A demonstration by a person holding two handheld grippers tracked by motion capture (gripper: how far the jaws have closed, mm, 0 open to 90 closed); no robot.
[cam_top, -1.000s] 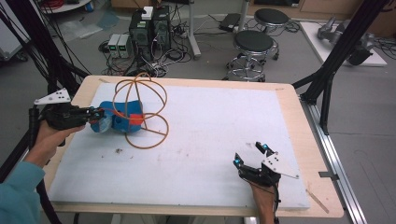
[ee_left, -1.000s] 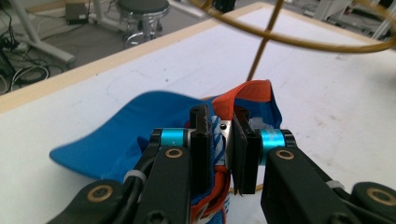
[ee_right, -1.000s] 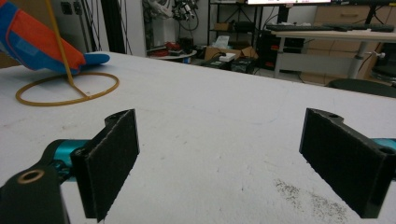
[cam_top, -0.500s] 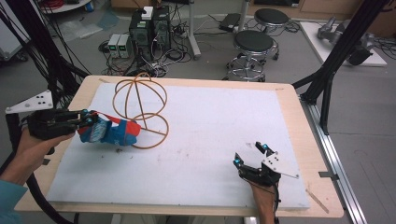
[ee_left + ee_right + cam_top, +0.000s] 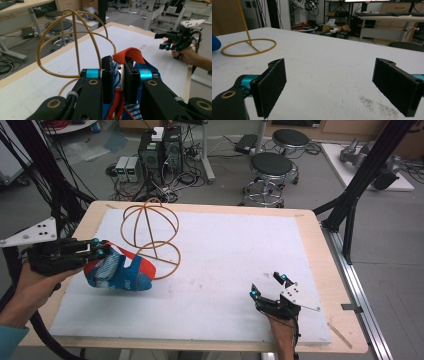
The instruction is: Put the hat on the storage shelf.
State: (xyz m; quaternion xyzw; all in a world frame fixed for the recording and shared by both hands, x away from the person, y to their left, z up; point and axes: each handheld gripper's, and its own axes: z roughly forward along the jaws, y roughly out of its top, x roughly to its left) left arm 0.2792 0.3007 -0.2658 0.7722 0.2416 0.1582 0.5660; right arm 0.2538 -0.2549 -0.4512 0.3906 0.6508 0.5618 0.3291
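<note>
A blue cloth bag (image 5: 122, 272) with striped panels and an orange-red strap hangs just over the white mat at the left. My left gripper (image 5: 100, 251) is shut on its upper edge; in the left gripper view the pads (image 5: 108, 82) pinch the cloth next to the strap (image 5: 130, 53). A golden wire stand (image 5: 150, 227), a sphere over a ring base, stands right behind the bag, and its sphere (image 5: 75, 32) rises ahead of the left jaws. My right gripper (image 5: 269, 285) rests near the front right with its jaws wide open and nothing between them (image 5: 337, 85).
The white mat (image 5: 240, 255) covers a wooden table whose rim (image 5: 320, 250) shows all round. The stand's ring base (image 5: 249, 47) lies far ahead of the right jaws. Black frame legs (image 5: 350, 205) flank the table. Stools (image 5: 270, 167) and computers (image 5: 160, 150) sit beyond it.
My left gripper has drawn the bag out from the wire stand toward the front left and lifted it a little. The right gripper has stayed put.
</note>
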